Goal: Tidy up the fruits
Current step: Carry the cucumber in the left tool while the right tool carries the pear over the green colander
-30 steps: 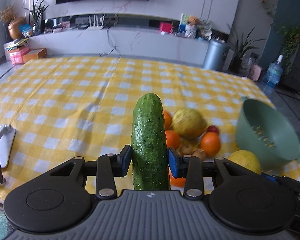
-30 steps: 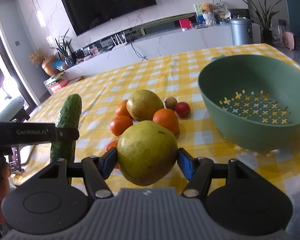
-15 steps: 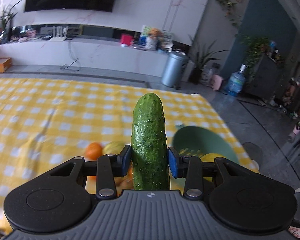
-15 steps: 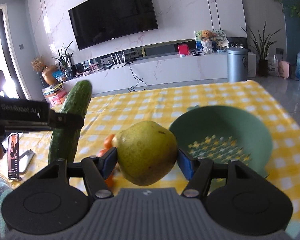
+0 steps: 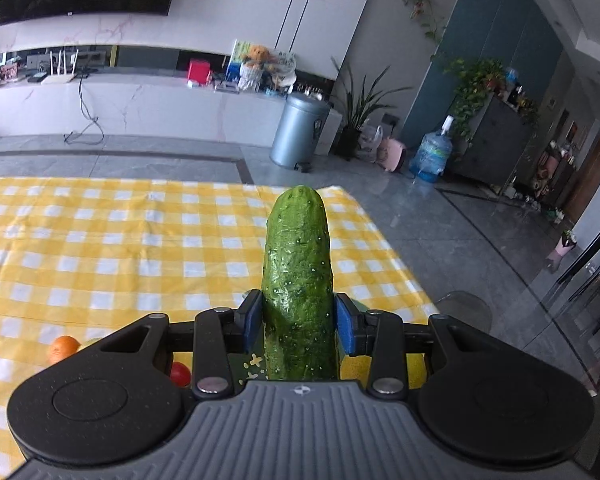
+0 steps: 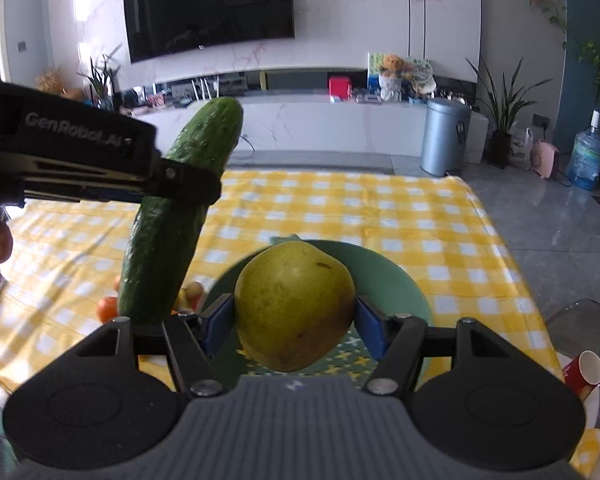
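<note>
Left claw (image 5: 298, 330) clamped on cucumber (image 5: 298, 280); right claw (image 6: 294, 326) gripped pear (image 6: 294, 306) above green colander (image 6: 396, 276), cucumber at 10 o'clock.

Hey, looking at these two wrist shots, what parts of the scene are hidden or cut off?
- Green bowl: right wrist view, its middle hidden behind the pear; left wrist view, only a sliver shows beside the cucumber.
- Fruit pile on the table: mostly covered by the left hand-held gripper; one orange peeks out.
- Red cup: right wrist view, its contents cannot be seen.
</note>
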Demonstrator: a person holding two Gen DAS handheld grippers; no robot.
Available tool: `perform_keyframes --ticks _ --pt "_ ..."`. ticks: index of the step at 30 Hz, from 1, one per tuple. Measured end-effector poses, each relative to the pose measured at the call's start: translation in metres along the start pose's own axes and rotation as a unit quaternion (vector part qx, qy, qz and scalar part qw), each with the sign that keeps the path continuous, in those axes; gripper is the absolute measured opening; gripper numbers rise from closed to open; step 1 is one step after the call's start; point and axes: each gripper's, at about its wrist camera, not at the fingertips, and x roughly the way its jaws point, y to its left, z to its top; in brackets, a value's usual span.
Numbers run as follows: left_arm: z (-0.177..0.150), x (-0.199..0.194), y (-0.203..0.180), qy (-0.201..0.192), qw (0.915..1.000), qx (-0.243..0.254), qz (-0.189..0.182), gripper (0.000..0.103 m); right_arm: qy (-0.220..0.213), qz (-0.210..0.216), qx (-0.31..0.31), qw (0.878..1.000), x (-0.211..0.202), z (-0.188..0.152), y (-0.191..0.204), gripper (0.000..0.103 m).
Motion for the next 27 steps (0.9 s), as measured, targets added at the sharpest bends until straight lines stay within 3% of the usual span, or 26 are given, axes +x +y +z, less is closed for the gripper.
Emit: perform_keyframes --ticks 7,12,27 --pt "-0.010 0.040 0.004 0.037 0.9992 0.005 0.017 0.043 0.061 0.006 -0.038 0.997 0.044 0.003 -0.007 0.063" --pt "-0.018 0.055 0.009 0.042 0.9989 0.000 0.022 0.043 0.097 0.009 -0.067 0.993 0.069 0.005 -0.006 0.063" --pt "-0.033 0.079 0.013 0.069 0.9972 0.005 0.028 0.043 0.154 0.011 -0.109 0.982 0.113 -0.002 -0.004 0.062"
